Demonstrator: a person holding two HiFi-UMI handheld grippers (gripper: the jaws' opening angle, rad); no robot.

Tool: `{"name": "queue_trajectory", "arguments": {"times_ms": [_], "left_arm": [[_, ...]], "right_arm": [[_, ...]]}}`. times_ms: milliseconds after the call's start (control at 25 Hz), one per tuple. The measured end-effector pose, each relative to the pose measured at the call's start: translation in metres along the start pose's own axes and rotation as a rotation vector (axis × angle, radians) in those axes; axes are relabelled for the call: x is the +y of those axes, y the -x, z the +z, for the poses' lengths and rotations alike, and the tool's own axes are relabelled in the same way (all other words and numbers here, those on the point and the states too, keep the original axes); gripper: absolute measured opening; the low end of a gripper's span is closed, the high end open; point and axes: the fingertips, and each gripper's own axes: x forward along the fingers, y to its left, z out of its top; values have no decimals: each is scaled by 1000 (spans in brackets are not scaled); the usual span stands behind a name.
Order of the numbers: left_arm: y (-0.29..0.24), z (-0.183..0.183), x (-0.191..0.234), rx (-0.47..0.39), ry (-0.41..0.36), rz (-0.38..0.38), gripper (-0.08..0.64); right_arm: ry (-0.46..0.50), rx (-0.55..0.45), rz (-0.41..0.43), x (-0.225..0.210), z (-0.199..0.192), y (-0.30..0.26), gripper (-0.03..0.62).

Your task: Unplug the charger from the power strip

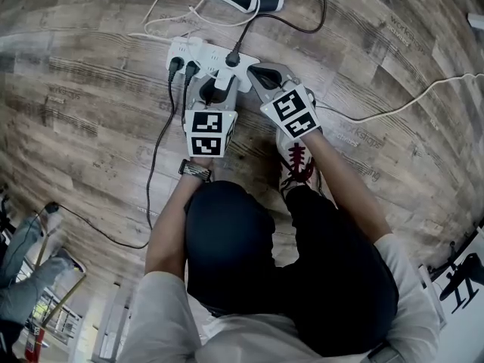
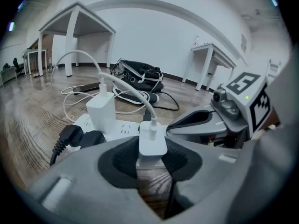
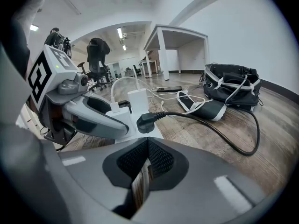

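I had the left gripper (image 2: 150,158) closed to a middling width on the small white charger (image 2: 152,141), its black pads pressing both flanks. The charger stood at the near edge of the power strip (image 1: 208,55), which lay on the wood floor (image 1: 393,150) at twelve o'clock from my grippers. I judged the grip made and the pull not yet done. The charger looked seated, though no view showed its prongs, so lifting it clear was what remained. The right gripper (image 3: 145,161) had its jaws all but together with nothing between them. It sat at three o'clock of the left one, by the strip's right end. Whether it touched the strip I could not tell.

Only the left gripper view showed the pads on the charger, and a taller white adapter (image 2: 102,112) at ten o'clock of it. Only the right gripper view showed a black plug (image 3: 144,122) close up at the strip's end. The head view gave the whole layout but little of the grip.
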Motion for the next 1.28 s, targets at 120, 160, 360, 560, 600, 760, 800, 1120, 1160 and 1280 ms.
{"name": "queue_trajectory", "arguments": {"times_ms": [120,160,360,560,600,760,800,1120,1160,1280], "left_arm": [[1,1,0,-3,-3,-4,143],[1,1,0,0,-26,4,141],[0,-1,-5,25,-186,62,140],[1,0,-2,18,-120,38,140],[1,0,-2,13,-87,25,140],[2,0,0,-3,4,0,143],[2,0,0,-5,0,2,143],[2,-1,-3,36,-201,61,140],[2,-1,-3,36,-191,56,140],[2,-1,-1,22,-104,21,140]], "right_arm": [[-1,1,-1,0,0,0,2],[-1,1,0,1,0,0,2],[17,9,-9,0,-1,1,2],[13,5,-13,1,-1,0,2],[13,5,-13,1,-1,0,2],[12,5,-9,1,0,0,2],[10,4,-7,1,0,0,2],[11,6,-3,3,-1,0,2],[10,5,-2,3,-1,0,2],[8,5,-2,3,-1,0,2]]}}
